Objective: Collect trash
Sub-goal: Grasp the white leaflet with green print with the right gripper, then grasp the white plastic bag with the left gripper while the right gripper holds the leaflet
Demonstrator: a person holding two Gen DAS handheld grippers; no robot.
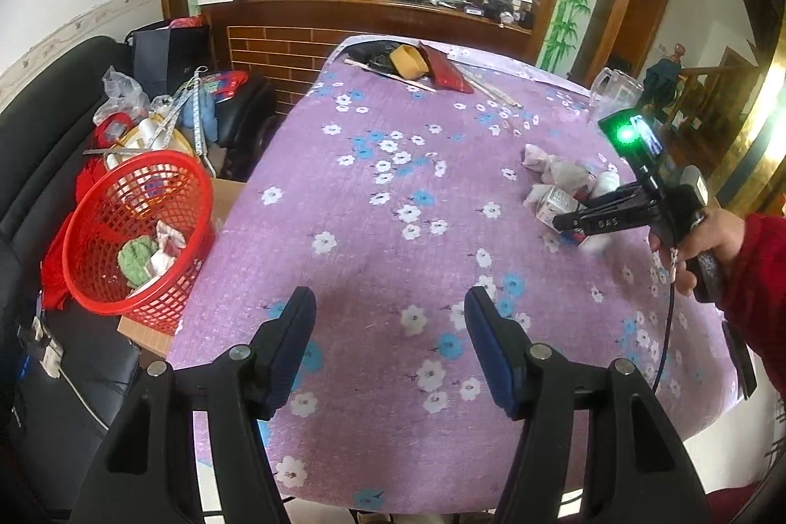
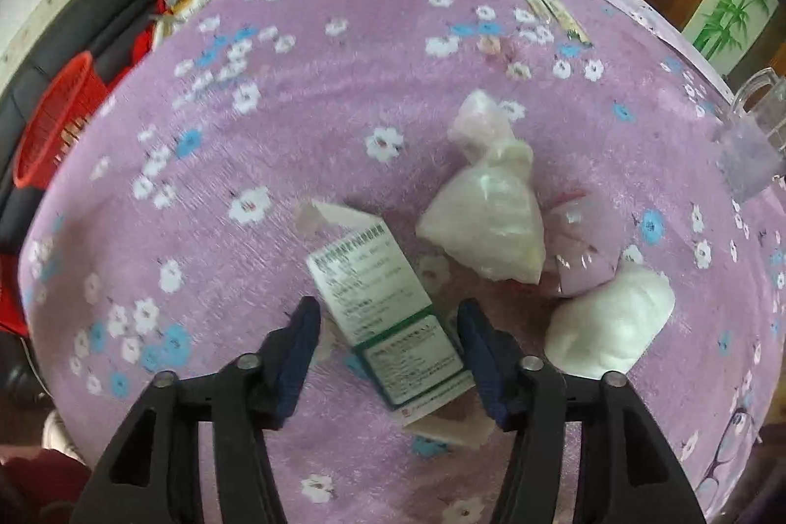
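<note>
trash (image 2: 484, 224) sits bunched on the table's (image 1: 373, 200) right half, with wide bare purple cloth toward the left edge, where the red basket (image 1: 140, 229) stands just off it. right gripper (image 2: 388, 317) is down low, fingers spread either side of the small box (image 2: 388, 317), not closed. left gripper (image 1: 390, 313) hovers over bare cloth, fingers apart, holding nothing.

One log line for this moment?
right gripper: open, straddling carton | left gripper: open, empty | red basket: some trash in
</note>
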